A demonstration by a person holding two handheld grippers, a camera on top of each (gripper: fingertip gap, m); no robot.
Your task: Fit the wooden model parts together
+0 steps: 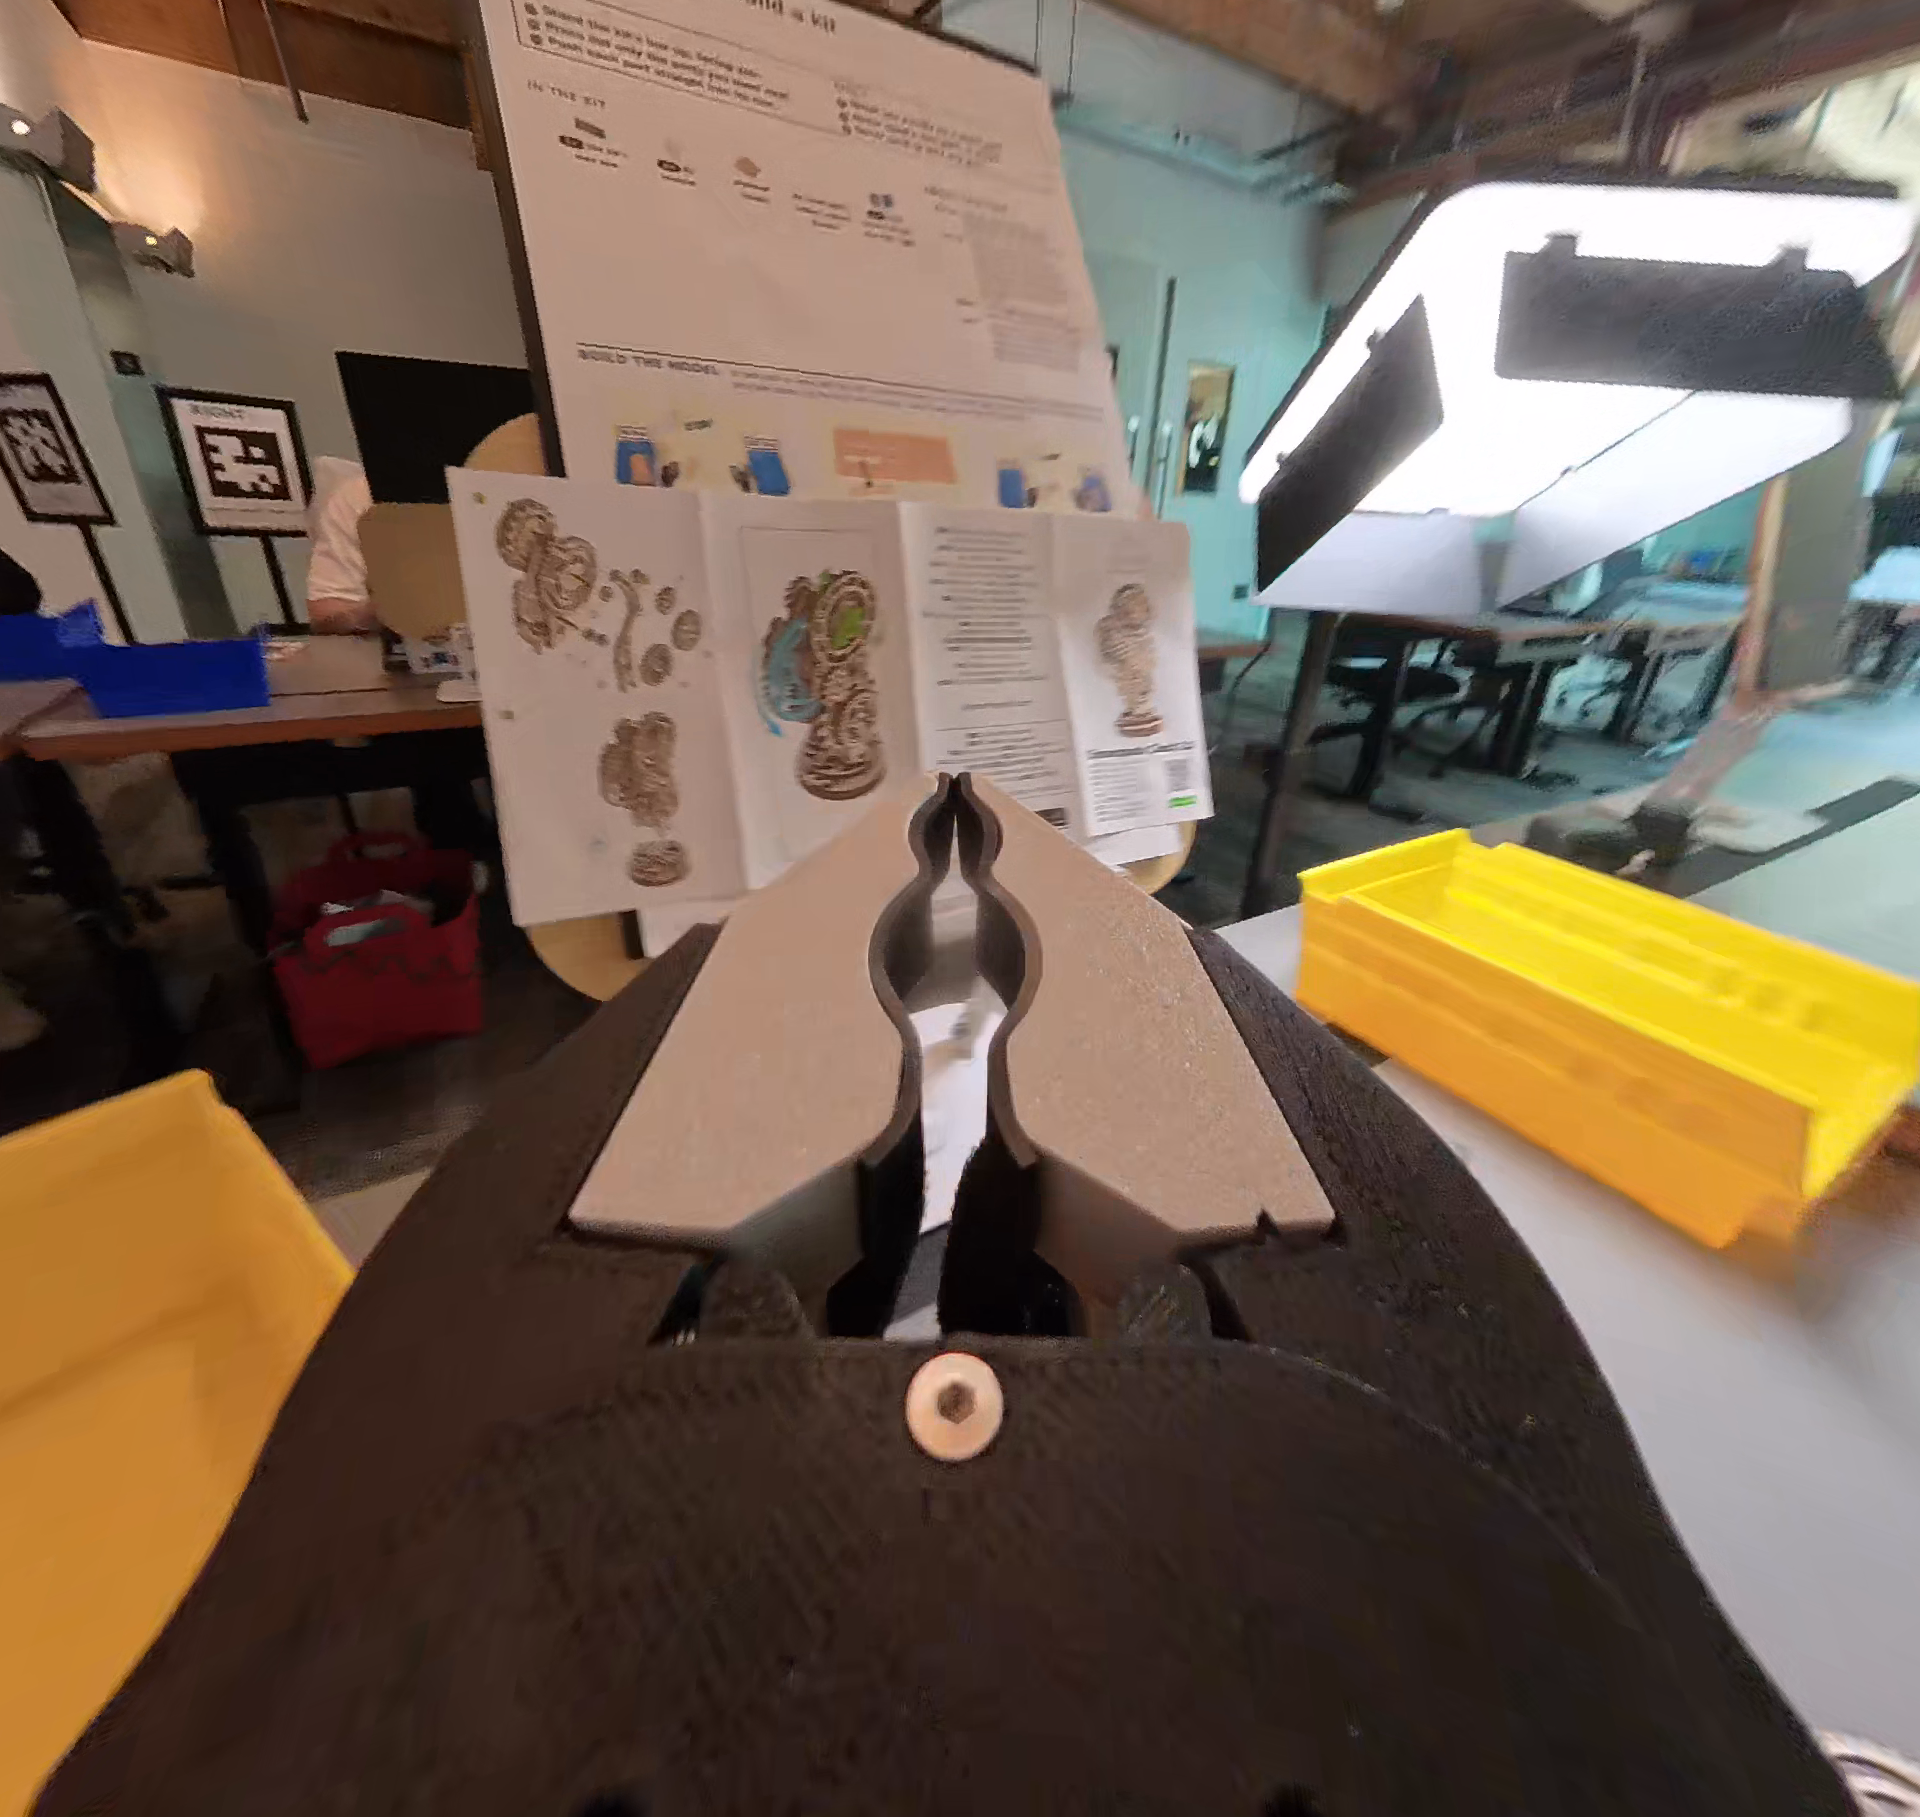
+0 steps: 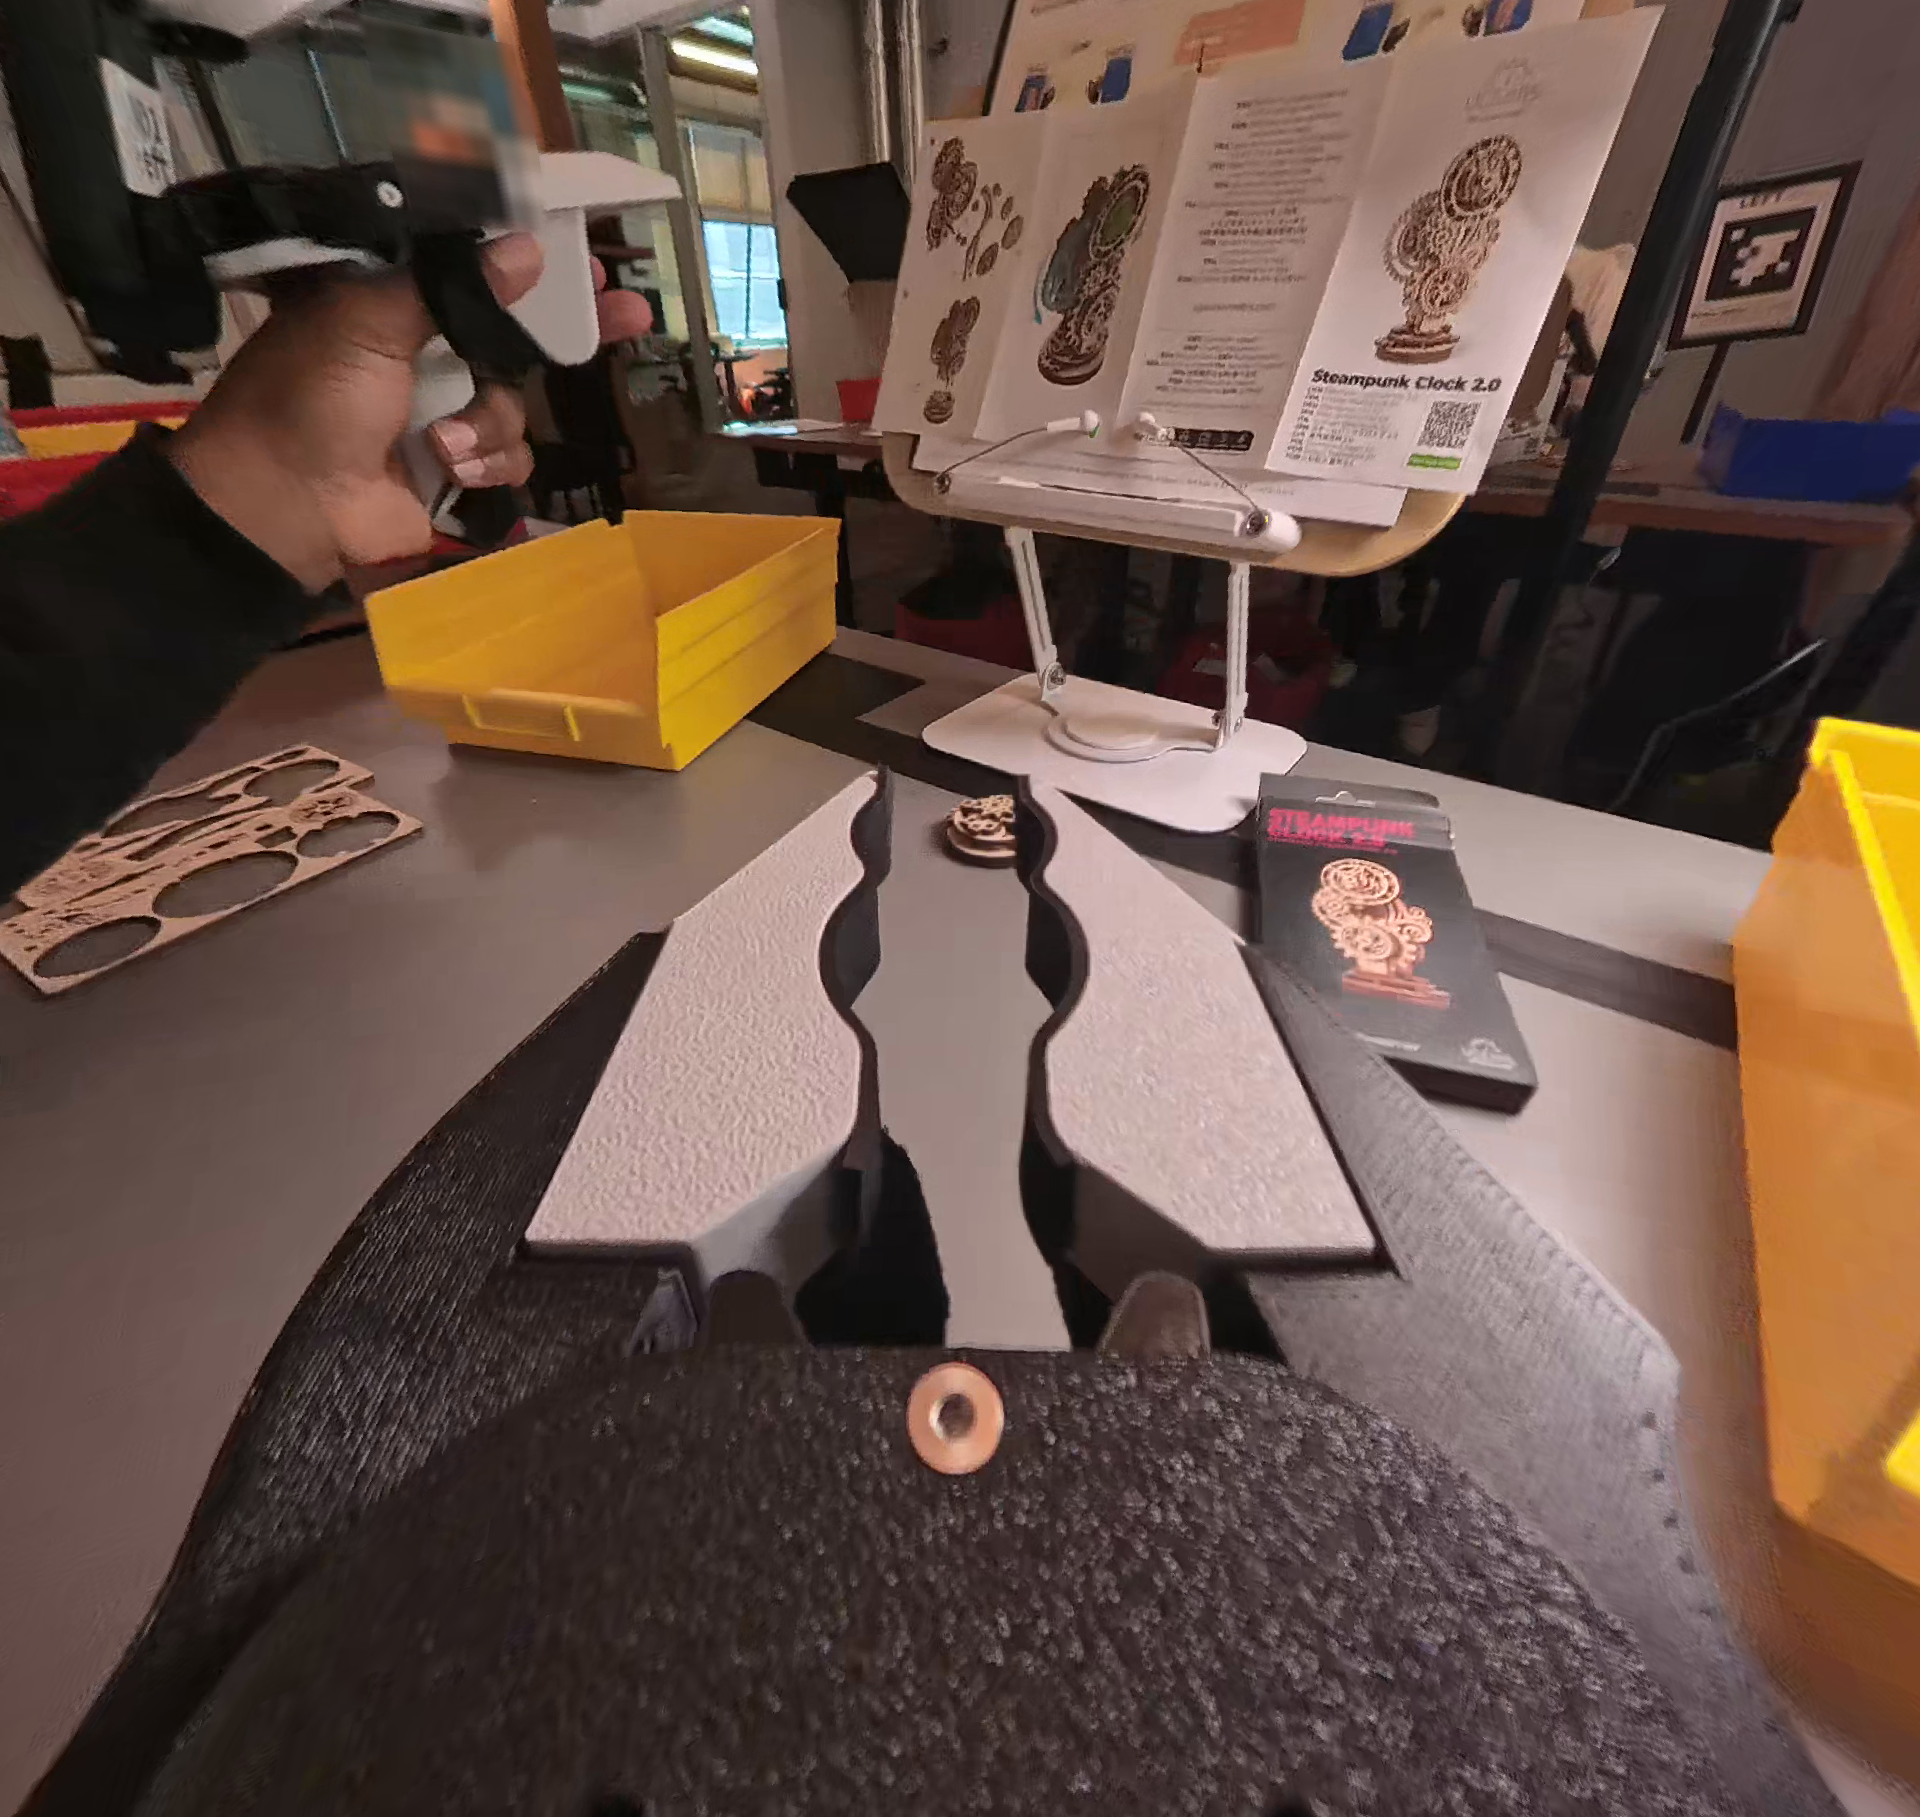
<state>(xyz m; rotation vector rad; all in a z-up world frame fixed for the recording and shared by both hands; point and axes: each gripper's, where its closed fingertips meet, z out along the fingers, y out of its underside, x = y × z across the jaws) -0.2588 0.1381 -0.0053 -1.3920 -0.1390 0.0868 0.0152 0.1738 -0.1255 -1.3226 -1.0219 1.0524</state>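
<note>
A small round wooden gear assembly (image 2: 982,829) lies on the grey table (image 2: 540,936), just beyond my right gripper's tips and between their lines. My right gripper (image 2: 954,801) is open and low over the table, and nothing touches its pads. Two flat wooden part sheets (image 2: 197,863) with punched-out holes lie at the left. My left gripper (image 1: 954,785) is shut with its tips together and nothing between them. It is raised and points at the instruction leaflet (image 1: 821,666). It also shows in the right wrist view (image 2: 561,261), held up in a hand at the upper left.
A yellow bin (image 2: 613,624) stands at the back left and another (image 2: 1839,1092) at the right edge. A white stand (image 2: 1112,739) holds the leaflet behind the gear piece. A black kit box (image 2: 1382,936) lies at the right. A bright light panel (image 1: 1558,385) hangs at the upper right. Some 30 cm of space lies between my two pairs of fingers.
</note>
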